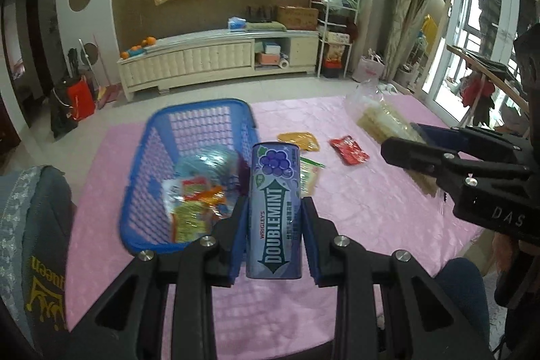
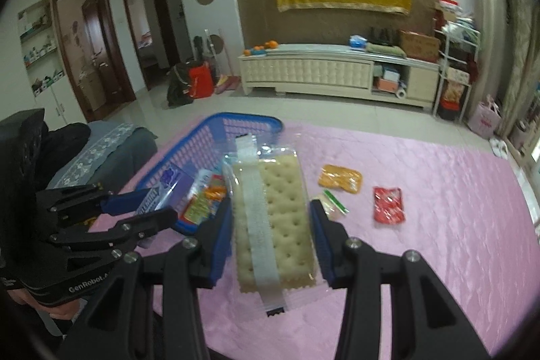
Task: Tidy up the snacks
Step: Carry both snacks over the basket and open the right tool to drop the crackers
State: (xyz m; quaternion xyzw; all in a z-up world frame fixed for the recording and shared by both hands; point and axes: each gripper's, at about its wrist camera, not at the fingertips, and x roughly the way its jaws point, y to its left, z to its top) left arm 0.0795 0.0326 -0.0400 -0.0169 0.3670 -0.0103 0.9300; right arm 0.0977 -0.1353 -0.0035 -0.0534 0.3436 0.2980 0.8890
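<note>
Beside the blue basket (image 1: 199,123), at its right wall, the left gripper (image 1: 274,211) pinches a purple gum tin (image 1: 275,208) upright between its blue pads, holding it above the pink tablecloth (image 1: 371,211). The right gripper (image 2: 270,218) clamps a clear pack of crackers (image 2: 275,218) by its long sides, just right of the basket's near corner. Inside the basket lie several bright snack packets (image 1: 195,201), blurred. Right of the basket, flat on the cloth, sit an orange packet (image 2: 340,178) and, a little farther from the basket, a red packet (image 2: 388,204); a small green-striped packet (image 2: 334,206) lies between them and the crackers. Beyond the basket stands a cream cabinet (image 1: 219,59) against the wall.
</note>
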